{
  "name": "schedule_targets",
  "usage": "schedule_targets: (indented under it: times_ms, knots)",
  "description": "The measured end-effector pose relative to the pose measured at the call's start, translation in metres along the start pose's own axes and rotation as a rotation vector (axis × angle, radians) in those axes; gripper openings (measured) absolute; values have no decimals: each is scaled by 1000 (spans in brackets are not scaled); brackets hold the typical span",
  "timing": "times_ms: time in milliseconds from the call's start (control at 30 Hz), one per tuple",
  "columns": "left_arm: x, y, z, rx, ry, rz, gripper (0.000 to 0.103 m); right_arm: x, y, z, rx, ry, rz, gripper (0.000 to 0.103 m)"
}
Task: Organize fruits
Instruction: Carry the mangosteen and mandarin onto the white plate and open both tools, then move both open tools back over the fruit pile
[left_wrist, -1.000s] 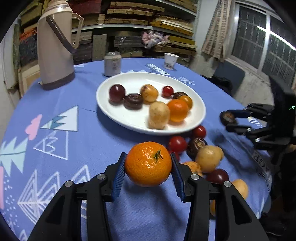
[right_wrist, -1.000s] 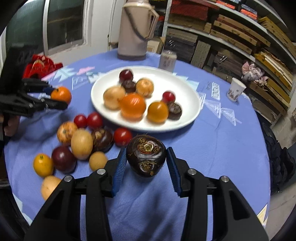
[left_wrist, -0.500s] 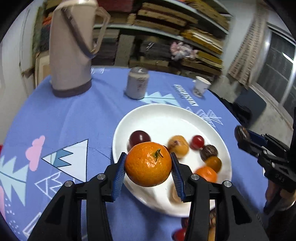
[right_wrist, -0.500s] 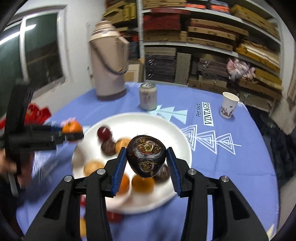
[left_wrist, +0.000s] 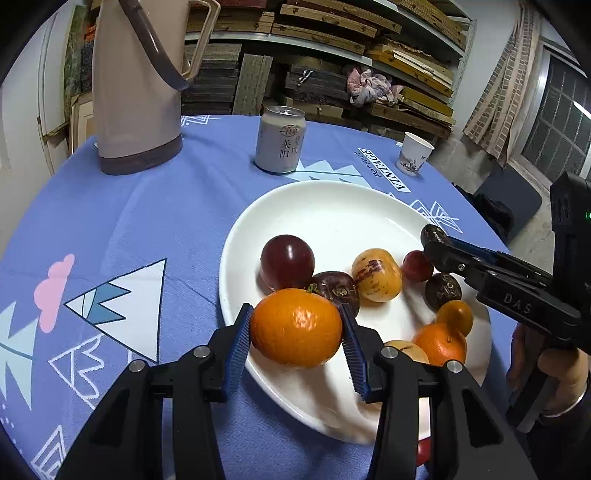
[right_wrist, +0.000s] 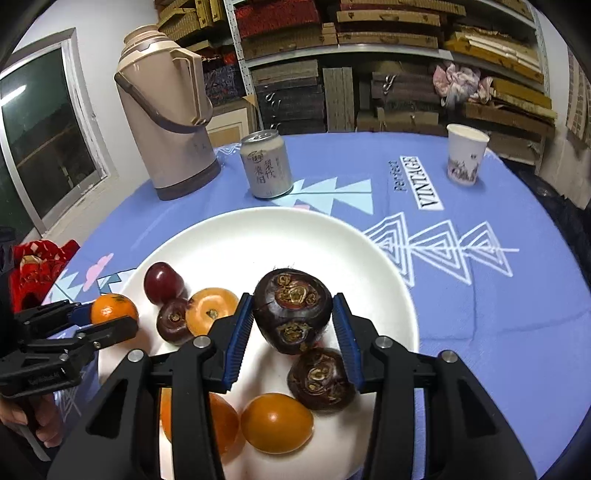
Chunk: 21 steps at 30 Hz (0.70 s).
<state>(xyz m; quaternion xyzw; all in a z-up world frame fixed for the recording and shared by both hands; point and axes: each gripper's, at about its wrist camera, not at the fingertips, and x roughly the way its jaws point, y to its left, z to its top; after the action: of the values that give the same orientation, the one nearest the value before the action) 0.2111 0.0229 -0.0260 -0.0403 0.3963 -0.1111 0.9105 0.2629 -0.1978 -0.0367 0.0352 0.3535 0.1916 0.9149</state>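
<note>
Left tongs (left_wrist: 295, 328) clamp tangerine (left_wrist: 295, 328) over plate (left_wrist: 332, 214).

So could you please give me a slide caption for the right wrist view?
Right gripper holds a dark water chestnut over the white plate of fruit.

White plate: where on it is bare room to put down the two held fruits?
The round white plate is bare across its far half, toward the pale drink can. Its near half is crowded, from the dark red plum to the small orange fruit.
</note>
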Motion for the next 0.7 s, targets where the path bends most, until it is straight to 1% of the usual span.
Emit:
schedule_targets:
  times_ms: [67, 133, 233, 300, 433, 500, 633, 700]
  knots:
    - [-1, -3, -1, 16, -19, 24, 48, 1, 0, -1, 4, -15, 13, 44]
    - [-5, -3, -2, 21, -40, 17, 62, 0, 0, -2, 5, -35, 24, 52]
    - [-13, -6, -4, 31, -79, 35, 70, -7, -3, -3, 26, -60, 39, 58]
    - [-16, -8, -6, 48, -89, 41, 71, -11, -5, -3, 34, -71, 45, 60]
    - [-17, -11, -9, 53, -85, 37, 72, -14, -8, -7, 37, -74, 31, 63]
    - [-20, -12, -10, 58, -90, 37, 75, -16, -10, -9, 40, -73, 28, 65]
    - [-26, -13, -11, 62, -116, 57, 81, -26, -13, -13, 58, -100, 26, 74]
    - [-29, -11, -10, 48, -126, 65, 83, -30, -14, -14, 61, -109, 28, 75]
